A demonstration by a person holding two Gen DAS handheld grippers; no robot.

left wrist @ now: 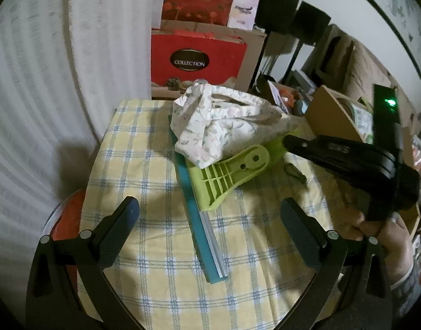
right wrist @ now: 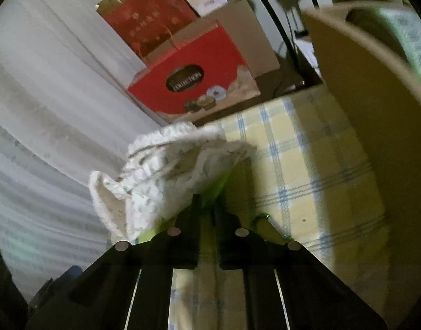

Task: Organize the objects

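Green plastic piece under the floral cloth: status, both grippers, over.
Left gripper open, hovering over checked tablecloth. Right gripper shut on green plastic piece. Floral cloth draped on top; teal folder underneath.

Green tray (left wrist: 232, 170) largely hidden — floral cloth (left wrist: 224, 126) covers it

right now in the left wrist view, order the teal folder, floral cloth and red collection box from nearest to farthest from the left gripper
1. teal folder, lying on the checked tablecloth between the open fingers of the left gripper.
2. floral cloth, heaped farther back on the green plastic piece.
3. red collection box, beyond the table's far edge.
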